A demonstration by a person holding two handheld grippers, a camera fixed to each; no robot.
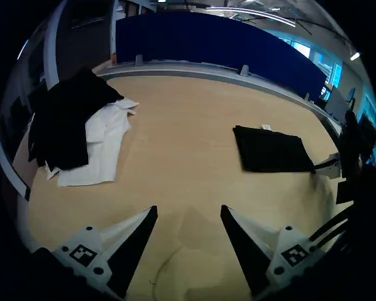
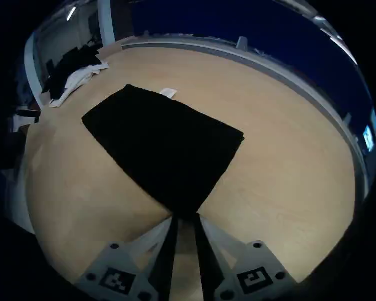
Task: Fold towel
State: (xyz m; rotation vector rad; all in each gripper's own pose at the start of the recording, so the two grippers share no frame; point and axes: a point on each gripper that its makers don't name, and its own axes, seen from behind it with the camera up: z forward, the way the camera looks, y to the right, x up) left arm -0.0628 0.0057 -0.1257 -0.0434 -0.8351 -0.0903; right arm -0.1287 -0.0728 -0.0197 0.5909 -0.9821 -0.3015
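Left gripper (image 1: pixel 188 207) hangs over bare table (image 1: pixel 188 115) with its fingers spread wide and nothing between them. At the far left edge sits a heap (image 1: pixel 77 130) of black and white cloths, untouched. Farther right, the towel (image 1: pixel 270 149) lies flat as a neat black rectangle, well apart from the heap. Right gripper (image 2: pixel 185 215) has its fingers drawn close on the near corner of that towel (image 2: pixel 163 145) and seems to pinch it. Judging by the straight edges and compact shape, at least one fold looks done. What is left is probably one more fold from the held corner, or just letting go.
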